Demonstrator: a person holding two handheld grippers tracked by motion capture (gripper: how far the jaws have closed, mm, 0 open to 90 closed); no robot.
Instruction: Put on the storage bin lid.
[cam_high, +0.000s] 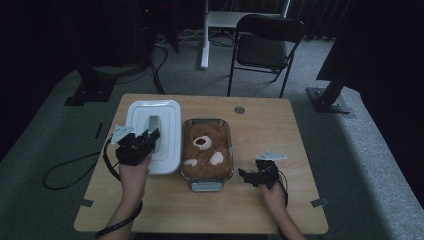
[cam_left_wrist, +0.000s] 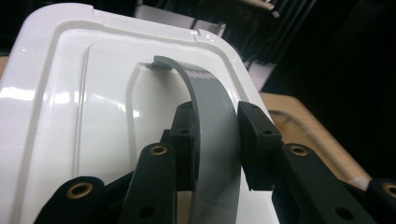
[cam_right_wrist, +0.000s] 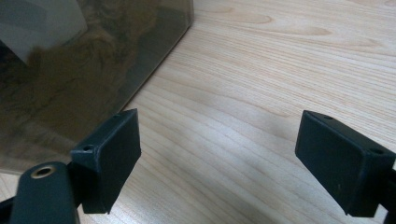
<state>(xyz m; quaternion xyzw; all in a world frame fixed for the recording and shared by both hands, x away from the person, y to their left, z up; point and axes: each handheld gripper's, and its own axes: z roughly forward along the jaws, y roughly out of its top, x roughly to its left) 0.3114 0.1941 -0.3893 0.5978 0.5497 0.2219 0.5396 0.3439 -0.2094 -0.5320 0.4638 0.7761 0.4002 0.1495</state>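
A white box lid (cam_high: 167, 145) lies flat on the left half of the wooden table (cam_high: 260, 125), with a grey arched handle (cam_high: 153, 123) on top. My left gripper (cam_high: 151, 136) straddles that handle (cam_left_wrist: 205, 88); in the left gripper view both pads press its sides, so the left gripper (cam_left_wrist: 215, 114) is shut on it over the lid (cam_left_wrist: 70, 93). Right of the lid stands a clear box (cam_high: 230, 150) with a brown teddy bear (cam_high: 205, 150) inside. My right gripper (cam_high: 246, 176) rests low beside the box's right front corner. Its jaws (cam_right_wrist: 224, 140) stand wide open over bare wood, the box wall (cam_right_wrist: 70, 60) to their left.
A black folding chair (cam_high: 265, 45) and a white post (cam_high: 205, 35) stand on the carpet beyond the table's far edge. Dark stands flank the table at both sides. A cable (cam_high: 65, 170) loops on the floor at left. A round grommet (cam_high: 239, 109) sits near the far edge.
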